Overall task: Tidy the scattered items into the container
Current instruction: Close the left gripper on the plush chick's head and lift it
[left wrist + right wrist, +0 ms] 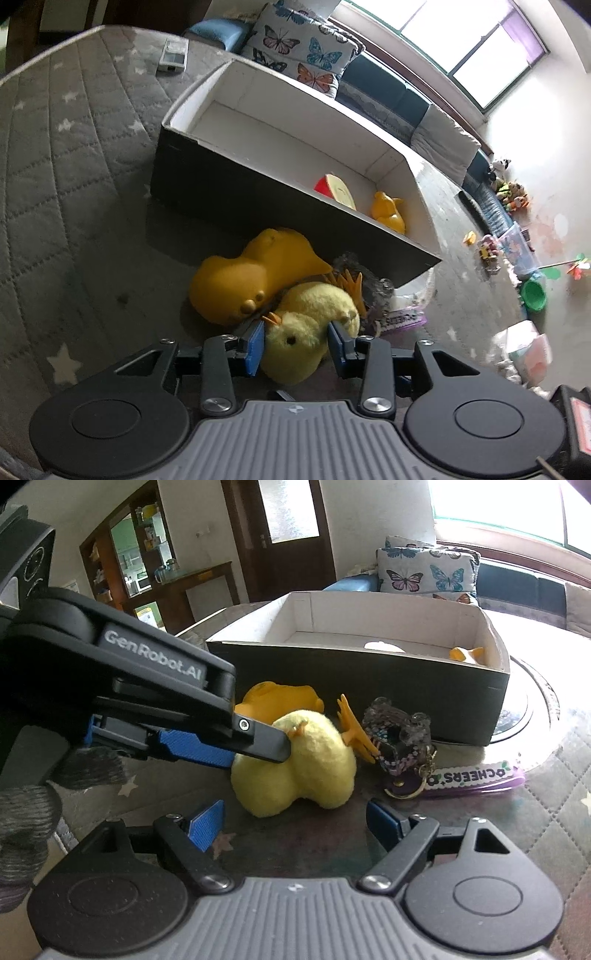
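Left tongs sit low on the desk with both blue pads around the head of the plush chick, pads at or very near the fluff on each side; looks like a grip closing on it, but firm squeeze cannot be told. The chick lies on its side straight ahead of the left tongs, feet pointing toward the box, so the head is the easy part to catch. Just beyond it and touching lies a big rubber duck, tipped over against the dark wall of the box. The box stands past both toys, open top, with a small yellow duck and a red-and-cream toy already inside at the far right end, so likely next is lift and carry over the wall. Right tongs hang back, wide open, holding nothing, near side of the chick, probably waiting. Ahead and right of them a glittery keychain with a purple strap lies beside the box.
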Demonstrator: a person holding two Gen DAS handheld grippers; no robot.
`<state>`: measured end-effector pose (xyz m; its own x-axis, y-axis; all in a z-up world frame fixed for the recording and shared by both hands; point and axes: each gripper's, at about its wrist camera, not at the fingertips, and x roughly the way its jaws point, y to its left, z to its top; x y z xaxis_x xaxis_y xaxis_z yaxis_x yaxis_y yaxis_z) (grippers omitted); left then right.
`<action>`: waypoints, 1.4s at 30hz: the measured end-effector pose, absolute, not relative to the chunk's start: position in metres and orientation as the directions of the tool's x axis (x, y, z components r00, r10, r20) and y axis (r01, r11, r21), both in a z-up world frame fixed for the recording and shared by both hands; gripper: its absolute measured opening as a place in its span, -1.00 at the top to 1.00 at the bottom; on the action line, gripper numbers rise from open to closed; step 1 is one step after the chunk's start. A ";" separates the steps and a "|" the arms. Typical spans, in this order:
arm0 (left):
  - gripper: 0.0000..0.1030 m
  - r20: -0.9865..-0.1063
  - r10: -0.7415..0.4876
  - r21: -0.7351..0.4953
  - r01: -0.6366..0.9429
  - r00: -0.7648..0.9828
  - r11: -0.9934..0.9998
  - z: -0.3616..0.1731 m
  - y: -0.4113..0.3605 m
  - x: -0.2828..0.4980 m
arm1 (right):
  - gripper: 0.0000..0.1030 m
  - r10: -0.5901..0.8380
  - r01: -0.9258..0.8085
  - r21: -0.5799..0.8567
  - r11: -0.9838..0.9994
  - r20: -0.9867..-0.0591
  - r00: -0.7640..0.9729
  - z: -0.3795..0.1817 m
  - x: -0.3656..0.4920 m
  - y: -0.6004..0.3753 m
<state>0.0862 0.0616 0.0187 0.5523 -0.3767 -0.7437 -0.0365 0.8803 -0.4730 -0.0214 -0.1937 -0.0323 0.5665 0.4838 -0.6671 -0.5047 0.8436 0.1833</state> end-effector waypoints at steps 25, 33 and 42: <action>0.19 -0.725 -0.511 -0.554 0.049 0.462 0.831 0.018 0.032 0.071 | -0.63 0.455 -0.468 0.176 0.866 -0.665 0.592 -0.032 -0.034 -0.217; 0.19 -0.702 -0.530 -0.561 0.089 0.475 0.823 0.029 0.028 0.074 | -0.32 0.420 -0.415 0.177 0.892 -0.665 0.617 -0.028 -0.036 -0.239; 0.19 -0.701 -0.522 -0.553 0.092 0.487 0.828 0.031 0.020 0.097 | -0.14 0.384 -0.388 0.154 0.909 -0.670 0.636 -0.021 -0.044 -0.247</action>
